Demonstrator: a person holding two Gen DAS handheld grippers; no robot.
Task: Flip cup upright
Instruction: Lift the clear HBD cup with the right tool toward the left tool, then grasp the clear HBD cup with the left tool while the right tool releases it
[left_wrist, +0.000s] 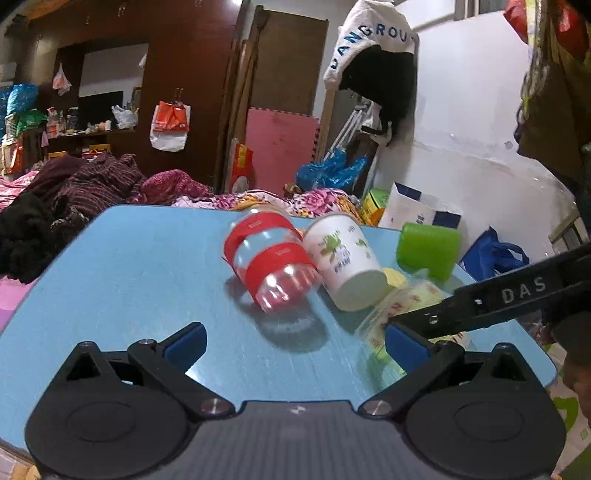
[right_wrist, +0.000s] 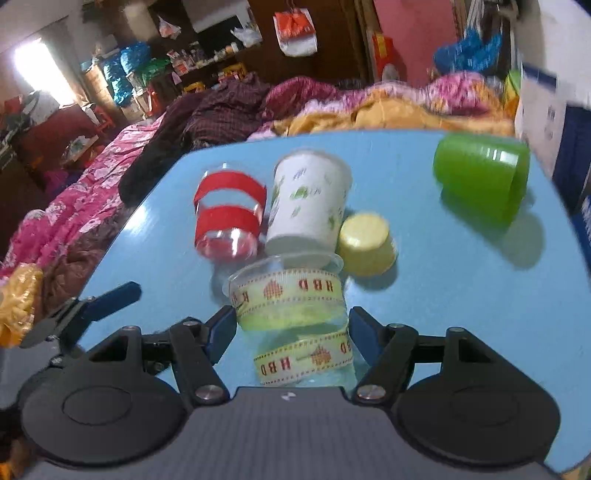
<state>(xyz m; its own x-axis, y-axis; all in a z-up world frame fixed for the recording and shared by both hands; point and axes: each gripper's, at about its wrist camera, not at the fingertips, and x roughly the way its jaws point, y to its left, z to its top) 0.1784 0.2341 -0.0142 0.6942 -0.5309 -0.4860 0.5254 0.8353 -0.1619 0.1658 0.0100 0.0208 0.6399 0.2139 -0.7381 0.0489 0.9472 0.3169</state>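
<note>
the right hand-held gripper (right_wrist: 292, 330) is bracketing the ribboned clear cup (right_wrist: 295, 314), apparently not yet clamping; next, closing and righting it. the left hand-held gripper (left_wrist: 295, 341) is hanging wide open, holding nothing.

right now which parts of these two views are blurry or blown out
Left wrist view: the clear cup with red bands is motion-smeared, and the ribbon-wrapped cup near the right gripper is smeared too. Right wrist view: a window at upper left is blown out, the room's right edge streaks, and the green cup is soft.
</note>
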